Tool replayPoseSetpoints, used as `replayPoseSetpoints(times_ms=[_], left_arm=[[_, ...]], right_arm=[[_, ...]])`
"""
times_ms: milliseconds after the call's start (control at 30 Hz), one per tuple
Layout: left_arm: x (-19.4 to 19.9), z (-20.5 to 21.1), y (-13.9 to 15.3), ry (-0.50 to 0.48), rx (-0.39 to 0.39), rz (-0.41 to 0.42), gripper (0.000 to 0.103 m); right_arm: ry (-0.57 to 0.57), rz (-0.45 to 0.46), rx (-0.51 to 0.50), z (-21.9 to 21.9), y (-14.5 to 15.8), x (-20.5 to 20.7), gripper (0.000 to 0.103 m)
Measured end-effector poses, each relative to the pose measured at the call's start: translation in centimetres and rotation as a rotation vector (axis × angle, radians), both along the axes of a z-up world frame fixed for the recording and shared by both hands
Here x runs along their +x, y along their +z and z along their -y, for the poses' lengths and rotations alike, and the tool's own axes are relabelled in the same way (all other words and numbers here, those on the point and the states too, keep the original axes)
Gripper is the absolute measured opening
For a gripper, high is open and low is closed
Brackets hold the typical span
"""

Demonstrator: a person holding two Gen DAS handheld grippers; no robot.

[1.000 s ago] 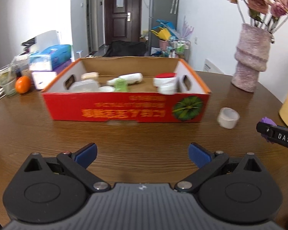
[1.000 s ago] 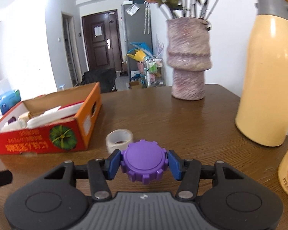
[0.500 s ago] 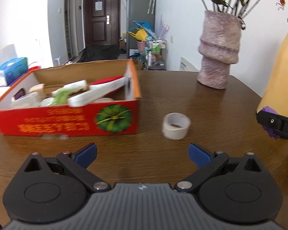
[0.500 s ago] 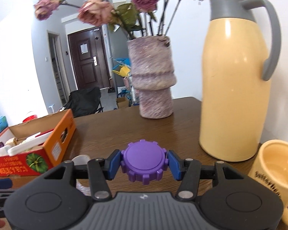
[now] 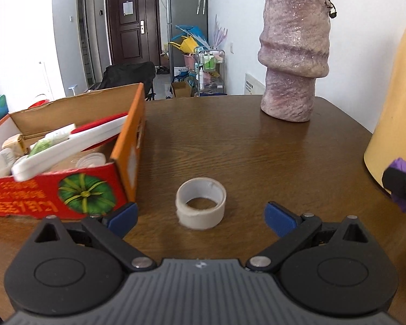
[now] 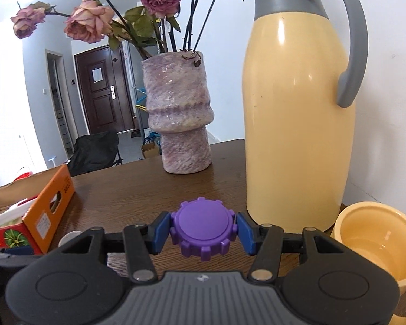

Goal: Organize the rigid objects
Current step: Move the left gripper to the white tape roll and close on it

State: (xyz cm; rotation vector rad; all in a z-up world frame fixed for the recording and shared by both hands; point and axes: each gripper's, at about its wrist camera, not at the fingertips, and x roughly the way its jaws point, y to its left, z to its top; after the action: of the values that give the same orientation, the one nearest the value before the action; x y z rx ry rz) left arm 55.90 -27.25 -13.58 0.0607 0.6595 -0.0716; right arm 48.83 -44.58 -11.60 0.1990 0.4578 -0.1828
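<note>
My left gripper (image 5: 200,216) is open and empty, its blue pads on either side of a white tape roll (image 5: 200,203) that lies flat on the brown table just ahead. The red and orange cardboard box (image 5: 127,146) holding several white bottles and tubs stands to the left of the roll. My right gripper (image 6: 203,231) is shut on a purple toothed cap (image 6: 203,227) and holds it above the table in front of the yellow jug. The cap and right gripper also show at the left wrist view's right edge (image 5: 403,187).
A purple stone vase (image 5: 292,62) with dried roses stands at the back of the table. A tall yellow thermos jug (image 6: 297,124) and a yellow mug (image 6: 379,252) stand at the right. The box corner (image 6: 51,205) shows at the right wrist view's left.
My left gripper has swung right and closed in on the tape roll, which now sits between its pads. My right gripper has carried the purple cap right, towards the jug and mug.
</note>
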Motion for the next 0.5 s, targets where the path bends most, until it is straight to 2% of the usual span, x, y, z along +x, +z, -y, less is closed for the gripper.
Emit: replayPoseSetpoints(times_ms=[233,367,433,500], left_arm=[[1.9,0.8,-0.5,-0.004,-0.003,-0.039,0.093],[2.6,0.9,-0.8,-0.009,-0.013,-0.065,0.083],[2.9,0.8,-1.0,-0.012,-0.009,-0.079,0.074],[3.1,0.7,-1.3,-0.022,-0.008,-0.1,0.051]], right_arm=[[-0.04,-0.024,0.002,0.3,-1.4,1.4,0.052],[-0.054,-0.035,0.007,0.4,-2.0,1.8,0.052],[-0.053,-0.028,0.003,0.3,-2.0,1.7,0.052],[-0.05,-0.022,0.002,0.3,-2.2,1.6,0.052]])
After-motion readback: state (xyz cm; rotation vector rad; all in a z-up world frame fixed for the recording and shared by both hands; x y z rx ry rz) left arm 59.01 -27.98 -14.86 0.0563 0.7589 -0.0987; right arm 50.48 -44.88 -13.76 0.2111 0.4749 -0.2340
